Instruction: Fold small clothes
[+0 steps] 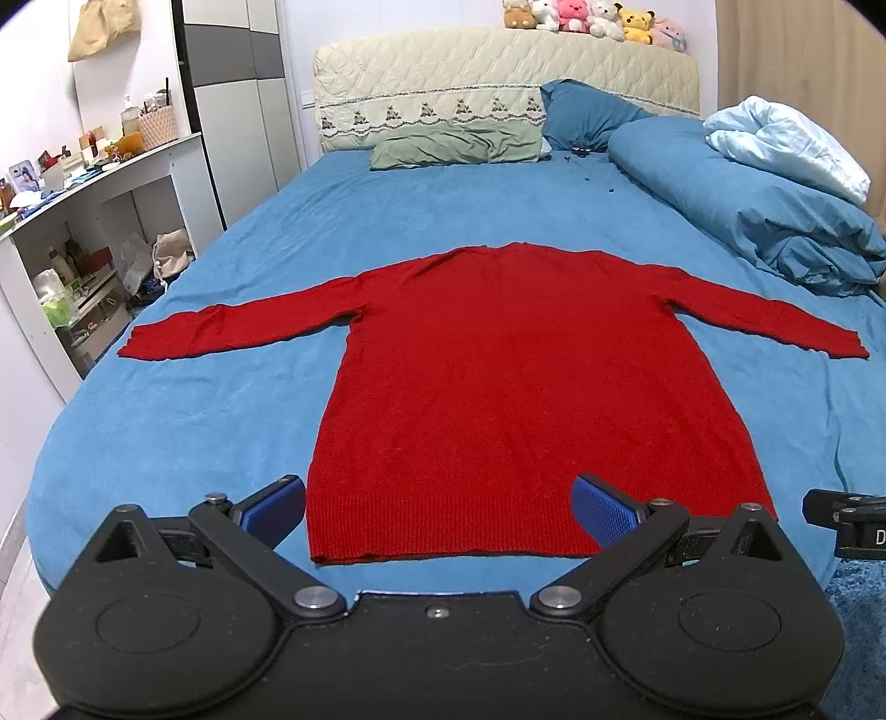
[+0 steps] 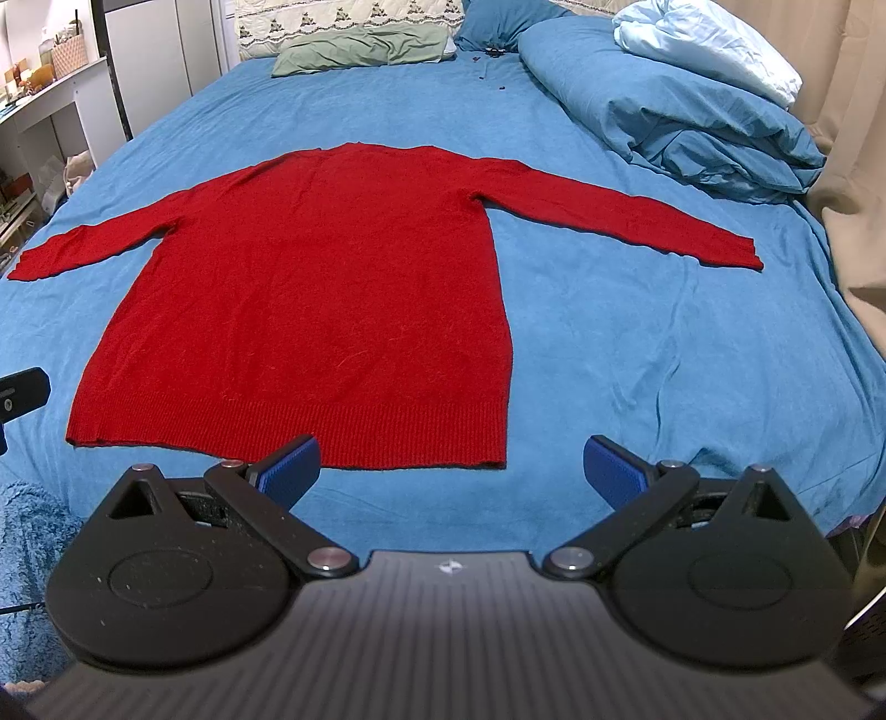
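1. While both grippers wait at the near edge, the big bed [image 1: 232,249] with its blue sheet fills most of both views.
2. A red sweater [image 1: 515,387] lies flat on the middle of the bed, with both sleeves spread out to the sides and its ribbed hem closest to the cameras.
3. A blue duvet [image 1: 747,199] is bunched up along the right side of the bed, with a pale blue blanket [image 1: 786,144] on top of it.
4. A green pillow [image 1: 459,145] lies at the far end, against the cream headboard [image 1: 498,61].
5. The left gripper [image 1: 440,512] is open wide, holding nothing. Its right pad sits over the hem and its left pad sits just off the sweater's near left corner.
6. The right gripper [image 2: 451,471] is open wide too, with nothing in it. It is by the sweater's near right corner, with its left pad over the hem and its right pad over bare sheet.
7. Soft toys [image 1: 595,19] sit in a row on top of the headboard.
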Demonstrator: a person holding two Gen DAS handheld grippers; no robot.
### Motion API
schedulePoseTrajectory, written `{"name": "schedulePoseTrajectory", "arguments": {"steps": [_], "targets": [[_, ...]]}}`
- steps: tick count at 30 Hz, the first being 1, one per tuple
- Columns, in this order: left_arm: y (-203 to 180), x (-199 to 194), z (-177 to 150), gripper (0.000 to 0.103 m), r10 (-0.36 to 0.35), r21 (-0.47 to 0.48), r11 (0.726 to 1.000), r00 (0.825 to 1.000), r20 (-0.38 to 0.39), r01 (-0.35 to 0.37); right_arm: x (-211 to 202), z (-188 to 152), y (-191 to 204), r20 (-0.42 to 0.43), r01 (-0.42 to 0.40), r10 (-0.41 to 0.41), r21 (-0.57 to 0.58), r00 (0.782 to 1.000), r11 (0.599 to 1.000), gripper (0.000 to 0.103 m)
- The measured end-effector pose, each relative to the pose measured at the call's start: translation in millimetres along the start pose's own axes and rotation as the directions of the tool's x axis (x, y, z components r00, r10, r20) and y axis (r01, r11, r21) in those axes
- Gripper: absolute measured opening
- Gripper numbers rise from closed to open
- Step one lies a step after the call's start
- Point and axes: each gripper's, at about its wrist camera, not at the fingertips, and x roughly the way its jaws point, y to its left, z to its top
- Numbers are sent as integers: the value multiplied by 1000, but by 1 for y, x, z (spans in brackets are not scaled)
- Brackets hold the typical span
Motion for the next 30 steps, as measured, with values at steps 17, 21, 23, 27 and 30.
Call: {"name": "schedulePoseTrajectory", "arguments": {"steps": [17, 21, 23, 27, 30], "targets": [[0, -1, 2, 103, 4, 4, 1000, 1000, 1, -4, 4, -4, 5, -8, 0, 0, -1, 1000, 1000, 103], [0, -1, 2, 103, 4, 3, 1000, 1000, 1, -4, 4, -4, 5, -8, -1, 1, 0, 1000, 1000, 103], [0, -1, 2, 103, 4, 4, 1000, 1000, 1, -4, 4, -4, 5, -9, -1, 1, 1, 1000, 1000, 103], [0, -2, 3, 103, 4, 4, 1000, 1000, 0, -4, 4, -4, 5, -10, -1, 1, 1, 1000, 1000, 103], [0, -2, 3, 103, 5, 2, 1000, 1000, 2, -5, 4, -3, 4, -12, -3, 3, 1, 1000, 1000, 103]]}}
